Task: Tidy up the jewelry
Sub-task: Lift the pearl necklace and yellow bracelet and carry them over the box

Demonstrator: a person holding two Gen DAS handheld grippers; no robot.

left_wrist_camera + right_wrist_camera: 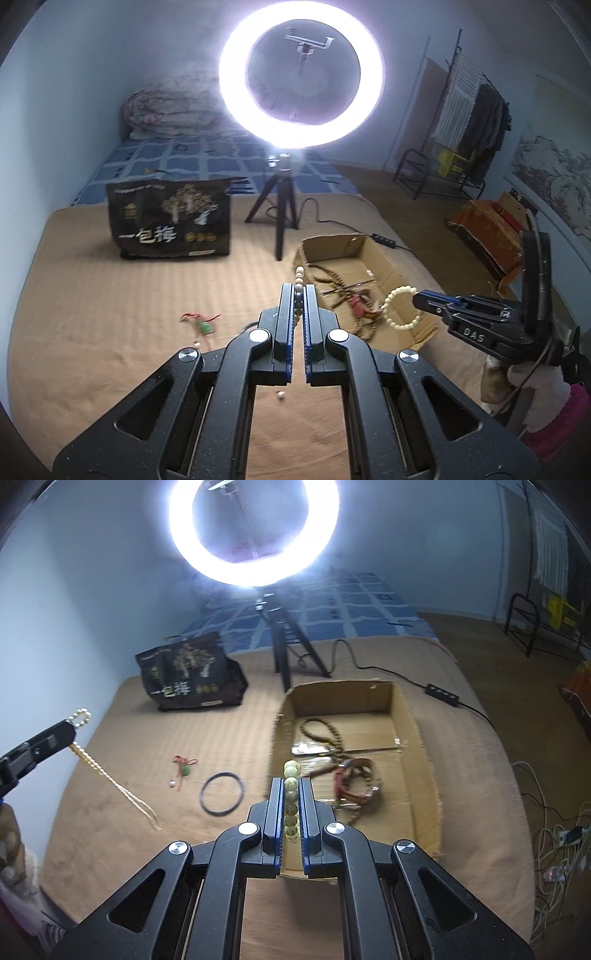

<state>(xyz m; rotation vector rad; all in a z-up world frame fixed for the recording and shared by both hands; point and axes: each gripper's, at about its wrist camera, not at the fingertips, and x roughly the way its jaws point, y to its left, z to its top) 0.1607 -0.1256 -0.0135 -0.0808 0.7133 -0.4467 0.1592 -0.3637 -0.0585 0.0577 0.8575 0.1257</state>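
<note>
My left gripper (298, 291) is shut on a pearl necklace (298, 277); in the right wrist view the necklace (110, 782) hangs from it above the bed, left of the box. My right gripper (291, 784) is shut on a pale bead bracelet (291, 775), held over the near left part of the cardboard box (417, 746). The left wrist view shows that bracelet (400, 308) as a loop at the right gripper's tip. Inside the box lie brown prayer beads (325, 734) and a red-strapped watch (354, 781).
A black ring (222, 793) and a red-and-green charm (183, 768) lie on the tan bedspread left of the box. A black bag (190, 674) and a lit ring light on a tripod (288, 657) stand behind. A power strip (441, 694) and cable lie right.
</note>
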